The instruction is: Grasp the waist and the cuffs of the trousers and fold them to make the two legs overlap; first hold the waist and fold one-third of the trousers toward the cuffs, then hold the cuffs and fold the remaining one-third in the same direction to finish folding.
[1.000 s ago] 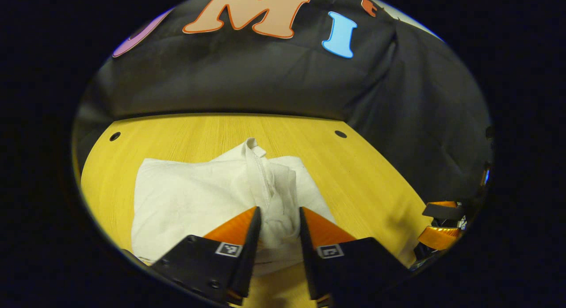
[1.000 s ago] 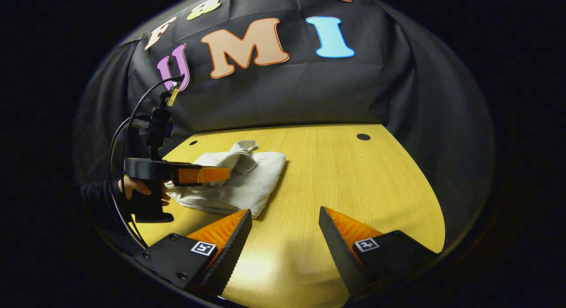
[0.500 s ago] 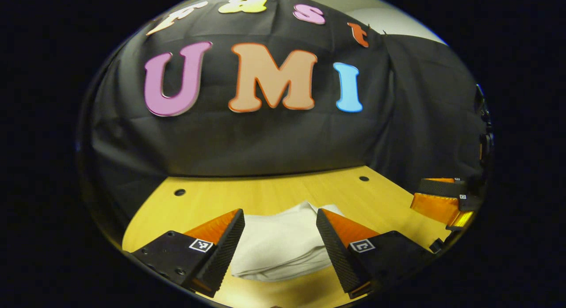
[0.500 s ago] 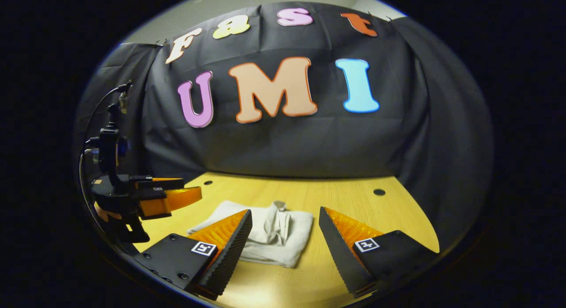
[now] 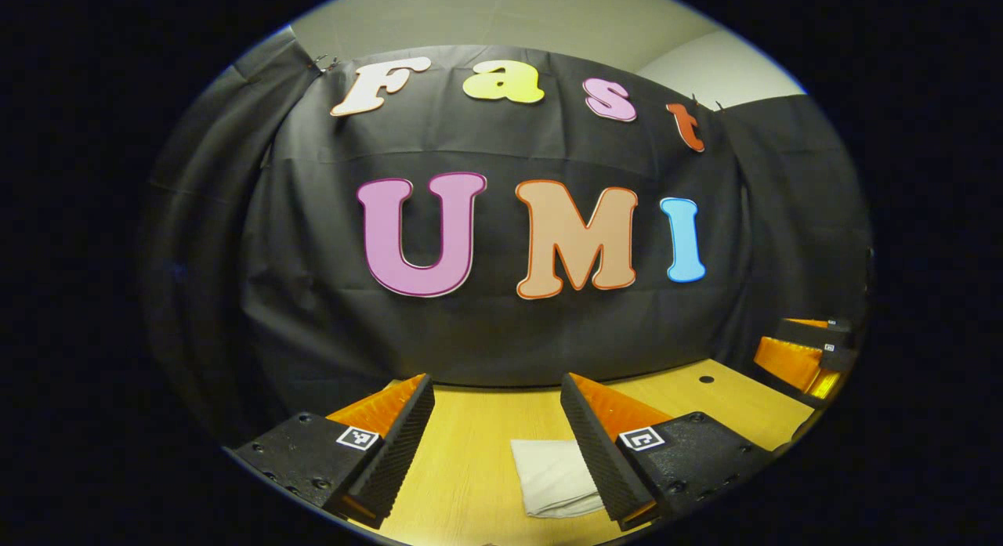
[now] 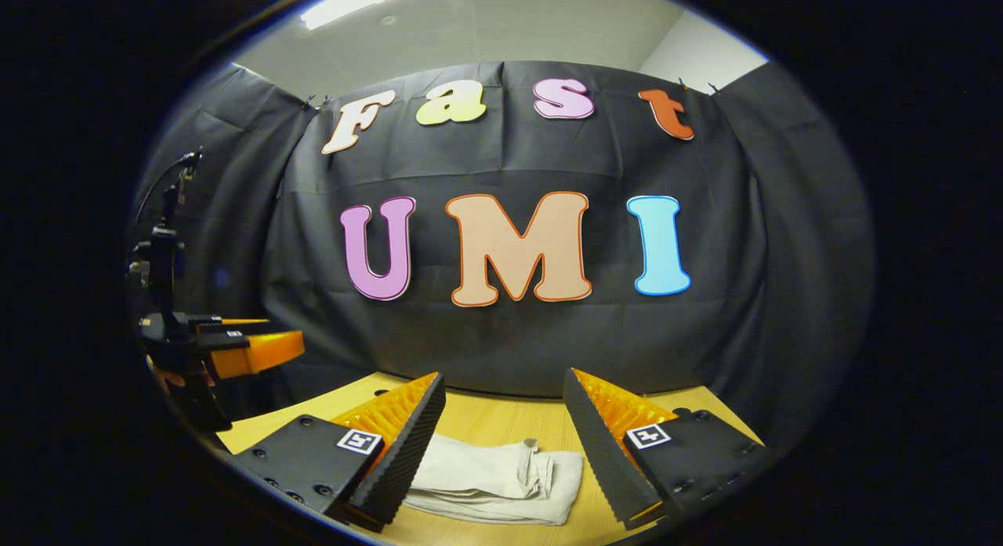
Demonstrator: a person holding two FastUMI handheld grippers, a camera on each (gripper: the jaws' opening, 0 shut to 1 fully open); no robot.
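On the wooden table [image 6: 501,424], in front of the black cloth wall [image 6: 501,342] that closes off the booth, the trousers [image 6: 490,483] lie as a folded pale bundle with several layers stacked flat against the tabletop. The table runs back to the foot of the wall, and above the cloth a plain ceiling [image 6: 486,29] carries a strip of light.

In the right gripper view the trousers rest near the front edge of the table, with a rumpled seam or waist end standing up slightly toward the right side of the bundle. The right gripper [image 6: 504,389] hangs above the trousers with its two fingers spread wide apart and nothing between them; neither finger touches the cloth. To the left of the trousers, well apart from them and raised off the table, the left gripper [image 6: 274,346] shows side-on with a cable rising from its body; a hand [image 6: 168,374] holds its grip from below.

In the left gripper view the trousers [image 5: 552,475] sit low between the fingers, partly hidden behind the right-hand finger. The left gripper [image 5: 496,389] is likewise spread open and empty, clear of the fabric. Far to the right of the trousers the right gripper [image 5: 803,354] shows at the table's edge; a small dark hole [image 5: 706,379] marks the tabletop nearby.
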